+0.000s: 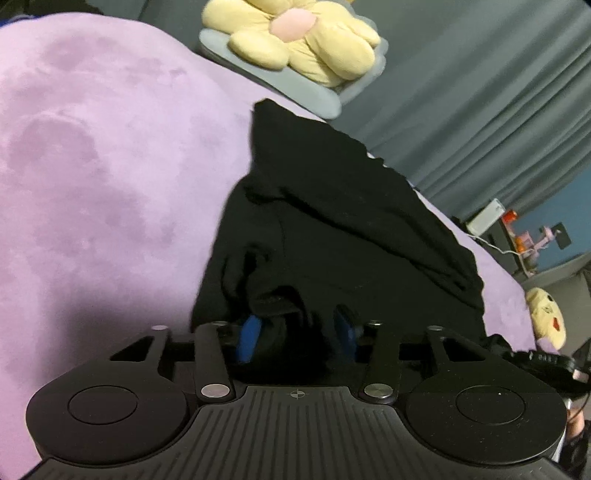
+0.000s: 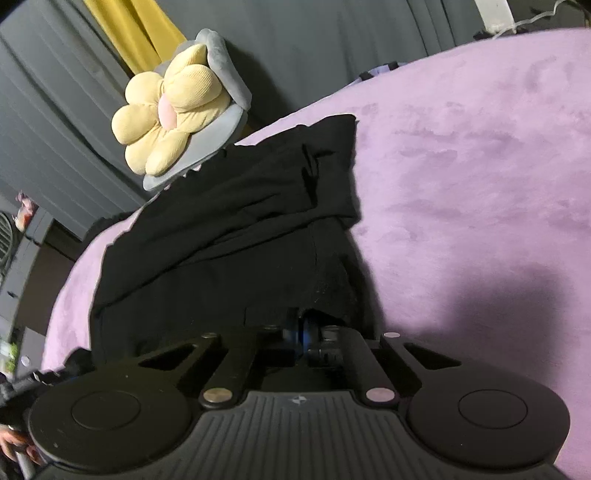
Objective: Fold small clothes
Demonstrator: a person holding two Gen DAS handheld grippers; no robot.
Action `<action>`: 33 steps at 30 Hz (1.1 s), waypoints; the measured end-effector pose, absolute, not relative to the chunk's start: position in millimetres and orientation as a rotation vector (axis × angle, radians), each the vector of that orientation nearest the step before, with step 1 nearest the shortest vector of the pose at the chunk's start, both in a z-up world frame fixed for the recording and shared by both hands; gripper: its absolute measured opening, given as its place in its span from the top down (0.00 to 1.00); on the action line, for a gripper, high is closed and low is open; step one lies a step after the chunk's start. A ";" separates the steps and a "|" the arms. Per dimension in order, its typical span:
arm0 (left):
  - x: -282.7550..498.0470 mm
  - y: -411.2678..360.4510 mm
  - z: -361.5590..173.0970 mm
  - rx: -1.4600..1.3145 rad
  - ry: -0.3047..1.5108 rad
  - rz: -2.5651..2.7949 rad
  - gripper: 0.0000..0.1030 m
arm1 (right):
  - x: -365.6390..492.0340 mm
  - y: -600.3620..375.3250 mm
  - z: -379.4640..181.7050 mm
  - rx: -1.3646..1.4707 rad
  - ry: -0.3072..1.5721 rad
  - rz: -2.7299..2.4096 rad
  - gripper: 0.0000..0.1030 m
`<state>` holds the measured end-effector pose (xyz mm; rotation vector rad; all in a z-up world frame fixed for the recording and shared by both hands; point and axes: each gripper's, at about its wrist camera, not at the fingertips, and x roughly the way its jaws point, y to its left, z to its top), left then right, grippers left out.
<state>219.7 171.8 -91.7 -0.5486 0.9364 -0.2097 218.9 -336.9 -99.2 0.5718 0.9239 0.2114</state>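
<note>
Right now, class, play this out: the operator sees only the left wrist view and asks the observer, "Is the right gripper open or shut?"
Observer: Shut. The right gripper has its blue pads together at the near edge of the black garment.
Operator: Is cloth pinched in it?
Observer: The garment's edge hangs over the pads, hiding any pinch.
Operator: Anything behind the flower cushion?
Observer: A yellow curtain hangs behind the flower cushion.
</note>
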 end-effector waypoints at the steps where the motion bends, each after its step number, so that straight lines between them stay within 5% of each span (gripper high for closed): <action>1: 225.0 170.7 -93.1 -0.553 0.944 -0.209 0.62 | 222.9 -338.5 -97.0 0.617 0.900 0.212 0.99; 3: 235.6 170.7 -94.7 -0.588 0.942 -0.213 0.69 | 230.5 -344.9 -94.2 0.721 0.847 0.204 0.99; 5: 243.8 173.6 -94.5 -0.646 0.920 -0.213 0.85 | 236.2 -352.9 -93.9 0.825 0.796 0.175 0.98; 9: 254.0 185.7 -85.1 -0.720 0.809 -0.092 0.91 | 236.4 -372.7 -93.6 0.907 0.729 0.032 0.93; 13: 250.5 194.2 -74.6 -0.658 0.764 -0.048 0.78 | 225.4 -381.4 -85.9 0.767 0.731 0.023 0.66; 16: 240.9 187.5 -75.7 -0.553 0.791 -0.106 0.60 | 218.2 -373.0 -89.5 0.621 0.813 0.066 0.66; 24: 230.7 150.1 -84.9 -0.298 0.836 -0.167 0.45 | 223.1 -331.1 -98.8 0.352 0.856 0.098 0.65; 27: 244.1 136.6 -85.3 -0.216 0.809 -0.178 0.33 | 230.2 -315.1 -98.7 0.252 0.838 0.112 0.65; 31: 259.1 119.3 -88.7 -0.101 0.802 -0.128 0.32 | 241.1 -302.5 -100.0 0.189 0.810 0.104 0.66; 33: 263.7 110.9 -90.8 -0.029 0.793 -0.092 0.33 | 244.0 -300.7 -101.1 0.192 0.808 0.102 0.74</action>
